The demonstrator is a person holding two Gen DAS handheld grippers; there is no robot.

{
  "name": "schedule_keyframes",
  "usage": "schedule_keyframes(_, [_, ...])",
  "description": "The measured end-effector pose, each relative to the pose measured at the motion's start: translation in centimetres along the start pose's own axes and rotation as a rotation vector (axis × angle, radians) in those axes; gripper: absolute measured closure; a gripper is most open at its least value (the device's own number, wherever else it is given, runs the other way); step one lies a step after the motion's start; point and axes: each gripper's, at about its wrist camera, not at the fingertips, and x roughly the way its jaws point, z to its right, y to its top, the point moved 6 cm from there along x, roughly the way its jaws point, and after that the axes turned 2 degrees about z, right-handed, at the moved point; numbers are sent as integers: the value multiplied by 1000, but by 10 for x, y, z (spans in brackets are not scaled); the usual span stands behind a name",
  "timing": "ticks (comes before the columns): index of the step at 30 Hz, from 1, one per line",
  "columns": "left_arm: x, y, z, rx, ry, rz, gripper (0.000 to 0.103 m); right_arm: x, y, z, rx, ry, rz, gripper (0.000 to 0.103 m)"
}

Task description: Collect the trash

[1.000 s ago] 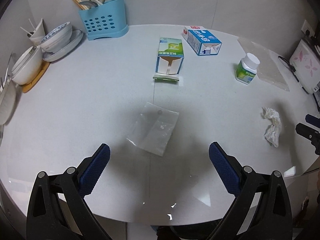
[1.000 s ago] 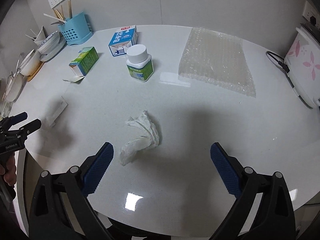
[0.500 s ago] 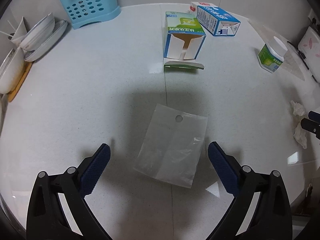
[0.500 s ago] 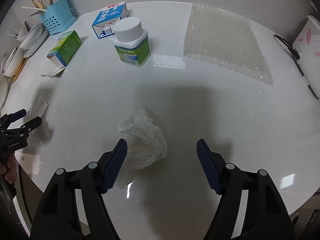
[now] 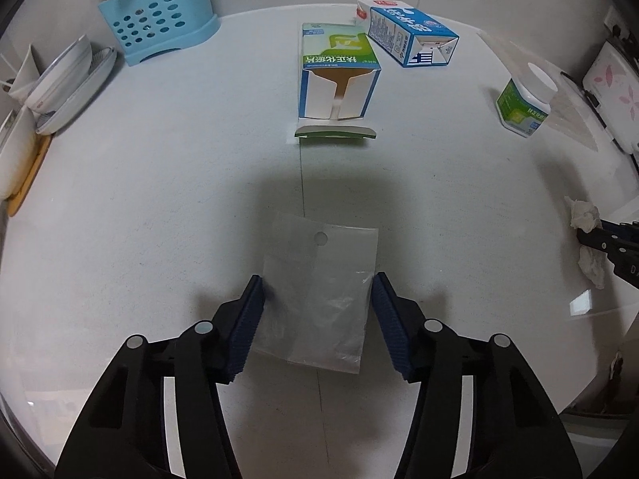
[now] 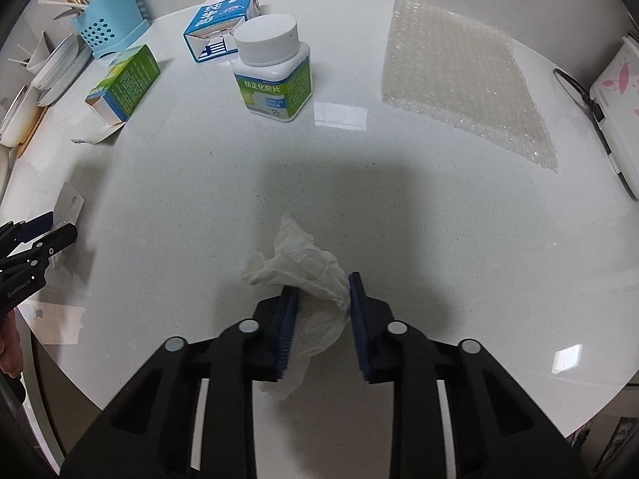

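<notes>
Early stage, judging by the clutter. Left tongs (image 5: 317,293) closing around clear plastic bag (image 5: 319,295), flat on counter (image 5: 159,199). Right tongs (image 6: 321,293) closing, pinching crumpled tissue (image 6: 307,275). Cartons, bottle, bubble wrap remain.

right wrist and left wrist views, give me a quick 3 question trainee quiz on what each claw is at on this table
1. Multiple choice: what lies between the pads of the right claw? A) crumpled tissue B) pill bottle C) bubble wrap
2. True or false: the green box has its end flap open.
3. Fill in: the left claw straddles a flat clear plastic ____ on the table.

Key
1. A: the crumpled tissue sits between the pads as the jaws are closing; the pill bottle and bubble wrap lie farther back.
2. True.
3. bag: the plastic bag lies flat between the closing jaws.
</notes>
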Motion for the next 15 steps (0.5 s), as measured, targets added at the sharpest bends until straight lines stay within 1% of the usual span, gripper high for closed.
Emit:
schedule_keyframes(1, [-1,0,2,2,-5,0,60,0,0,0,2,-4,2,85])
schedule_keyframes(4, [-1,1,4,7,-9,-10,66,0,0,1,10,-6,4,87])
schedule_keyframes(9, [-3,-1,4,-1,-6,-14,66,-4,-2,0,16,-5,15,88])
schedule_keyframes(15, [-12,0,2,-2,-12,-1,66,-15,-5,0,35,-3,31,88])
